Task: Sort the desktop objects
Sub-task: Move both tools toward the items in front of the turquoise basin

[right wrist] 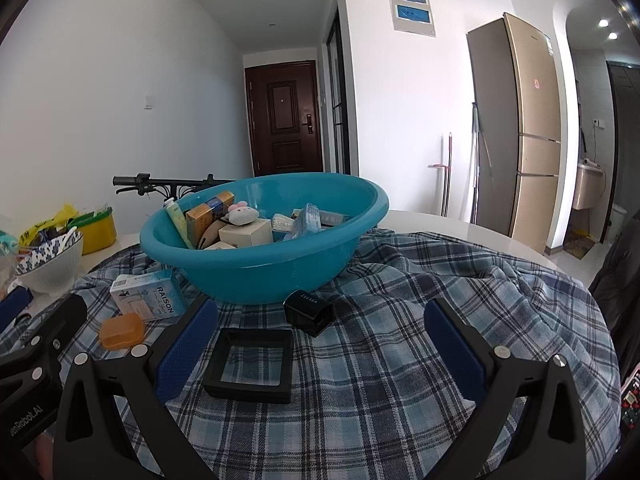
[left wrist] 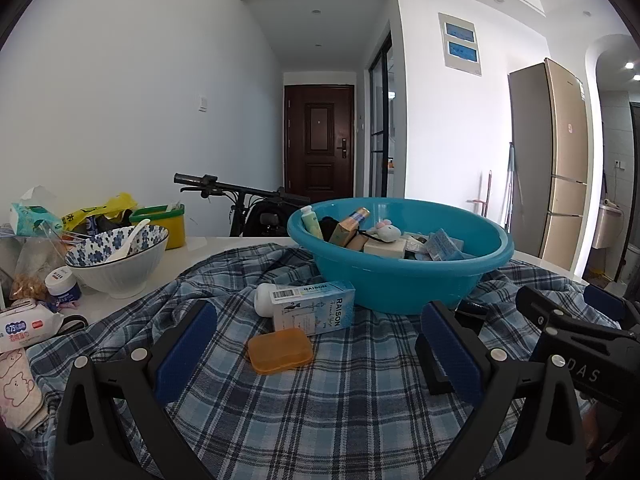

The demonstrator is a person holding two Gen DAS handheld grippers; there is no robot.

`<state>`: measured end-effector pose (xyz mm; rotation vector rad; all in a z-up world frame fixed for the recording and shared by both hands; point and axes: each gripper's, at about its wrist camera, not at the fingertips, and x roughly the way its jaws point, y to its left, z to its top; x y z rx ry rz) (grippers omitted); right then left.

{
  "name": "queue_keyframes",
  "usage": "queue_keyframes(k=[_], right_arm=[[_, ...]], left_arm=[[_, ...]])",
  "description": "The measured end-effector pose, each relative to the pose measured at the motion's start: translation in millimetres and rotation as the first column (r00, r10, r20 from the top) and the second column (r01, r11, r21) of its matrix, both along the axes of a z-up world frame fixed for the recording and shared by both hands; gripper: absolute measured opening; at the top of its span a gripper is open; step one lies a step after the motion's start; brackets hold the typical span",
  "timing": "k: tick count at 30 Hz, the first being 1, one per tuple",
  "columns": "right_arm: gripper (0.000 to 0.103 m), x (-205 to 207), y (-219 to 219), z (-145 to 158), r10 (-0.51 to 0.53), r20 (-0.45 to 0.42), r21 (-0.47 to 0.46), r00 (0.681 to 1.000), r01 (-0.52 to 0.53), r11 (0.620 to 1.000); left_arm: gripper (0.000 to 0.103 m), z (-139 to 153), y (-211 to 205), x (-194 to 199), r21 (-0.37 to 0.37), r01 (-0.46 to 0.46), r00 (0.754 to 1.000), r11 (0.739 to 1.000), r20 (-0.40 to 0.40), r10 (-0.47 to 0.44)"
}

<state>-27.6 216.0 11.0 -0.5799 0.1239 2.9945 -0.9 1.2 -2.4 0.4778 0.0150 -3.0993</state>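
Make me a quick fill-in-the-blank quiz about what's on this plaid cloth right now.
1. The basin holding the sorted items is coloured ____.
2. The small flat case lying in front of the RAISON box is coloured ____.
3. The square black frame lies nearest the ____ tool.

Missing words: blue; orange; right

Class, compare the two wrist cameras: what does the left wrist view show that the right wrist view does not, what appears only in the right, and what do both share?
Only the left wrist view shows the wet-wipes pack, the small white jar beside the bowl, and the white bottle behind the RAISON box.

Only the right wrist view clearly shows the square black frame and the small black box.

Both show the blue basin, the RAISON box, the orange case and the plaid cloth.
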Motion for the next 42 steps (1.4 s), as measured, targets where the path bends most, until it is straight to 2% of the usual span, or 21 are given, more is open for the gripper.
queue_keyframes(k=[6,9,11,19,22,25,27,31,36,42], right_arm=[[0.103,-0.7,2.2,-0.1,0.0,0.006,-0.019,1.0,0.0,1.0],[0.103,5.1,4.6,1.3,0.002,-0.017,-0.025,1.0,-0.002,1.0],[0.103,4.5,4.5,3.4,0.014,0.009,-0.014,1.0,-0.013,1.0],[0.103,9.9,-0.8,28.7,0.076,0.067,0.014,0.995,-0.077,0.997],[0.103,12.3,-5.8,36.8,0.085,0.091,0.024,0.992,-0.088,0.996],[0.103,14.3,-9.1,41.6,0.101,0.12,0.021,0.988,-0.104,0.994],[0.103,12.4,-11.3,41.9,0.123,0.17,0.014,0.978,-0.127,0.992],[0.103,7.7,-11.1,36.4,0.182,0.27,-0.065,0.945,-0.171,0.983],[0.103,11.1,-21.3,35.1,0.154,0.275,0.018,0.949,-0.165,0.986],[0.103,4.6,-22.2,32.9,0.175,0.309,-0.017,0.935,-0.179,0.984]], left_arm=[[0.103,1.5,1.2,0.4,-0.023,-0.008,1.0,1.0,0.02,0.008],[0.103,5.8,-3.3,0.9,0.004,0.002,0.999,1.0,0.046,-0.002],[0.103,11.7,-7.3,1.7,0.032,0.013,0.998,0.999,0.06,-0.015],[0.103,26.3,-9.4,-0.2,0.016,0.008,0.991,1.0,0.134,-0.01],[0.103,31.7,-14.7,2.0,0.045,0.012,0.988,0.999,0.156,-0.019],[0.103,37.9,-18.7,0.2,0.04,-0.017,0.974,0.999,0.225,0.008],[0.103,41.4,-23.1,1.2,0.058,-0.013,0.968,0.998,0.249,-0.002],[0.103,46.5,-27.8,4.1,0.066,-0.008,0.963,0.998,0.27,-0.01],[0.103,47.0,-29.0,2.2,0.063,0.009,0.951,0.998,0.307,-0.028],[0.103,46.1,-32.0,-0.2,0.089,0.02,0.942,0.996,0.332,-0.049]])
